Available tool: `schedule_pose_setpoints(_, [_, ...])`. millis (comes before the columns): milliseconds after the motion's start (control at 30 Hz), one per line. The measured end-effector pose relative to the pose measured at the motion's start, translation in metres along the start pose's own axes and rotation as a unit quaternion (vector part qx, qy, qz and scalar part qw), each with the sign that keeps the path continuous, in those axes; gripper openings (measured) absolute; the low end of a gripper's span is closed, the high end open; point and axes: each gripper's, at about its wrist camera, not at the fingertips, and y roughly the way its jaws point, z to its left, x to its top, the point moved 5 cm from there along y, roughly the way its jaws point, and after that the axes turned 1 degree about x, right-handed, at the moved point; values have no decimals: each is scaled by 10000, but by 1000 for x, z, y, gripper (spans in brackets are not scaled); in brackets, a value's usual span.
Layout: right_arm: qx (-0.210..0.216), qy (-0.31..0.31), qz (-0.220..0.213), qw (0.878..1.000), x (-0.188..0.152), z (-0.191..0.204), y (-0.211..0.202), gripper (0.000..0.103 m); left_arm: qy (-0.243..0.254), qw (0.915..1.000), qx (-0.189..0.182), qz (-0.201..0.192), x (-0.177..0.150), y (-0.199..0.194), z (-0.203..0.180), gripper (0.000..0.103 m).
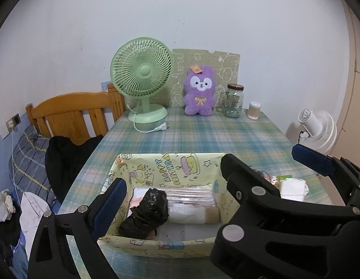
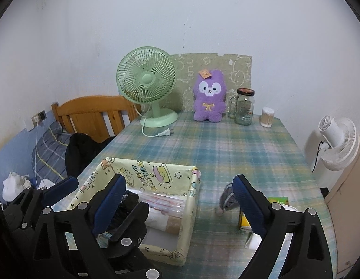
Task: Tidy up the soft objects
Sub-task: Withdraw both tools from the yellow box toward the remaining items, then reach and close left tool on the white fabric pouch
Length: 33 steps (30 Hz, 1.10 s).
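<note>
A yellow cartoon-print box [image 1: 170, 165] stands on the plaid table. A black plastic bag roll [image 1: 147, 209], a clear packet [image 1: 191, 193] and a white roll [image 1: 191, 214] lie in it. My left gripper [image 1: 177, 200] is open over the box. My right gripper [image 2: 180, 181] is also open and holds nothing; its left finger hangs over the box [image 2: 156, 172]. A small grey soft thing [image 2: 227, 200] lies on the cloth by its right finger. The two grippers overlap. A white folded item [image 1: 292, 188] rests right of the box. A purple plush [image 2: 209, 97] sits upright at the back.
At the back stand a green fan [image 1: 142, 79] with a loose plug, a glass jar [image 1: 233, 102] and a cotton-swab tub [image 1: 254, 110]. A white fan [image 2: 338, 144] is off the right edge. A wooden headboard [image 1: 75, 114] and black clothing [image 1: 63, 158] lie left.
</note>
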Motion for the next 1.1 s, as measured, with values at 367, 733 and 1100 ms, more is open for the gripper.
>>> schedule_pose_setpoints(367, [-125,29,-153,9998,3,-23,-22,98,-12,9999,-139,-72,3,-12,-25,97])
schedule_pose_setpoints(733, [-265,63,-294,9992,2,-53,-39,102,57,9995,-298,-74,2,-17,-57,97])
schedule_pose_setpoints(1100, [-499,109,-350,9981,-5,-78,-48,103,169,9985,-528,14,-3,-14,-87,97])
